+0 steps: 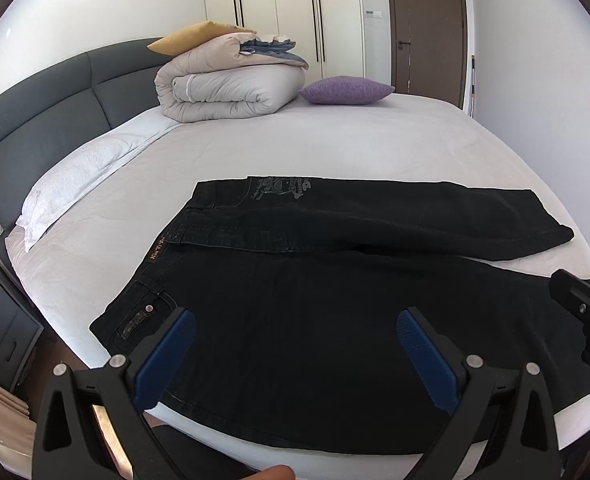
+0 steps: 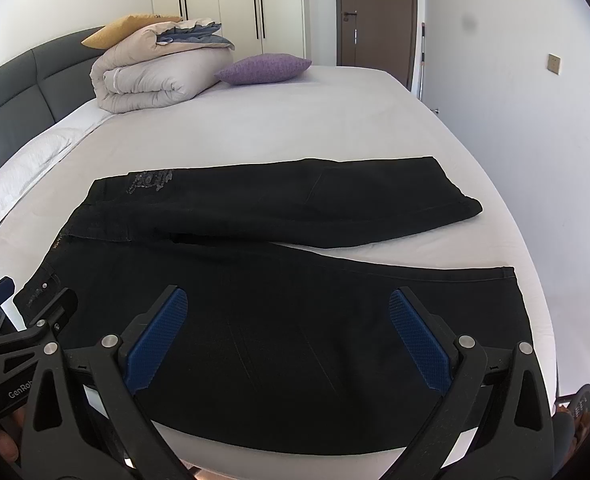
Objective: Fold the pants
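Observation:
Black jeans (image 1: 303, 320) lie spread flat on the white bed (image 1: 335, 140), waistband to the left, the two legs running right and splayed apart. They also show in the right wrist view (image 2: 279, 312). My left gripper (image 1: 295, 322) is open and empty above the near leg by the waist end. My right gripper (image 2: 289, 304) is open and empty above the near leg, closer to the hem (image 2: 511, 276). Each gripper shows at the edge of the other's view: the right one (image 1: 587, 312) and the left one (image 2: 27, 320).
A rolled duvet (image 1: 227, 84) with a yellow pillow (image 1: 191, 38) and a purple cushion (image 1: 345, 90) sit at the far side of the bed. A white pillow (image 1: 75, 176) lies by the grey headboard (image 1: 35, 116). The near bed edge (image 1: 335, 460) is just below the grippers.

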The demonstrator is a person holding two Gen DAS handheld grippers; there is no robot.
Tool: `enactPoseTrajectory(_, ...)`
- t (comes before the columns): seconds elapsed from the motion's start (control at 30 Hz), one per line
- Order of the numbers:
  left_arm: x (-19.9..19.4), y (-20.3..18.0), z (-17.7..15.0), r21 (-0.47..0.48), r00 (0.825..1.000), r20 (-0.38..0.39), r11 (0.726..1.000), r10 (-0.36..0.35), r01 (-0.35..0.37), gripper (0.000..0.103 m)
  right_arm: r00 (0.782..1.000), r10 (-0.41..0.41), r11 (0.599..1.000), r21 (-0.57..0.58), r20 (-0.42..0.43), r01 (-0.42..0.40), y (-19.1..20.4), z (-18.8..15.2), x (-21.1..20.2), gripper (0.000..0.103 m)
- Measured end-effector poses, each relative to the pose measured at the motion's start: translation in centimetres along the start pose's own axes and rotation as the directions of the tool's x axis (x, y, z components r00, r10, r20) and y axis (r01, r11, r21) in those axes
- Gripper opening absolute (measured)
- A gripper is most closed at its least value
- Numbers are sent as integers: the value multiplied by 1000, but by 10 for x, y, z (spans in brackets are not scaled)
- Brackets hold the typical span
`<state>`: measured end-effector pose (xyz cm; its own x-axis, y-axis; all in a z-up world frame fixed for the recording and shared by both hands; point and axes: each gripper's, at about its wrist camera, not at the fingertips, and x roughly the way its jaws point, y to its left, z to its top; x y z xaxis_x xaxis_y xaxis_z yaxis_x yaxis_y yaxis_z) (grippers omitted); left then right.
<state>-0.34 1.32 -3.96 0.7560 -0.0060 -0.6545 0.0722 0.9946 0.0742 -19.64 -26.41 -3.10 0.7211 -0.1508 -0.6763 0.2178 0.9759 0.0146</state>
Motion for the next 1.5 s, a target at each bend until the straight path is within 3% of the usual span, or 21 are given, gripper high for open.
enactPoseTrajectory(0.37, 7, 2, -2, 6, 1000, -24, 1000, 6, -6, 103, 1000, 2, 1000, -11, -26, -3, 8, 6, 13, 103)
enactPoseTrajectory(0.5, 16, 11, 4, -11, 998, -46, 999, -34, 33, 103, 999, 7, 1000, -22, -34, -8, 11, 9, 19, 103)
enactPoseTrajectory(0.57, 24, 19, 10, -25, 994, -57, 996, -90, 89, 103, 999, 18, 999, -31, -40, -19, 11, 11, 23, 103)
enactPoseTrajectory(0.63, 34, 29, 19, -34, 983, -69, 985, -173, 171, 103, 998, 41, 998, -44, -44, -43, 11, 16, 28, 103)
enactPoseTrajectory(0.73, 57, 44, 39, -52, 945, -111, 951, -307, 303, 103, 995, 89, 994, -64, -45, -91, 8, 27, 37, 103)
enactPoseTrajectory(0.8, 74, 53, 51, -50, 927, -147, 938, -346, 343, 103, 989, 143, 987, -71, -44, -146, 7, 38, 43, 103)
enactPoseTrajectory(0.9, 101, 60, 73, 29, 923, -193, 938, -333, 345, 103, 969, 242, 965, -92, -47, -245, 2, 56, 54, 103)
enactPoseTrajectory(1.0, 132, 77, 110, 138, 939, -187, 939, -289, 317, 103, 954, 293, 944, -139, -61, -298, 1, 71, 68, 103)
enactPoseTrajectory(1.2, 224, 110, 178, 246, 915, -311, 909, -256, 337, 103, 904, 414, 875, -229, -104, -427, -6, 90, 93, 101)
enactPoseTrajectory(1.33, 284, 112, 208, 448, 917, -371, 838, -144, 312, 98, 869, 475, 830, -255, -142, -495, -15, 94, 109, 98)
enactPoseTrajectory(1.5, 346, 105, 226, 538, 867, -492, 756, -77, 372, 90, 832, 513, 806, -214, -213, -552, -25, 90, 147, 92)
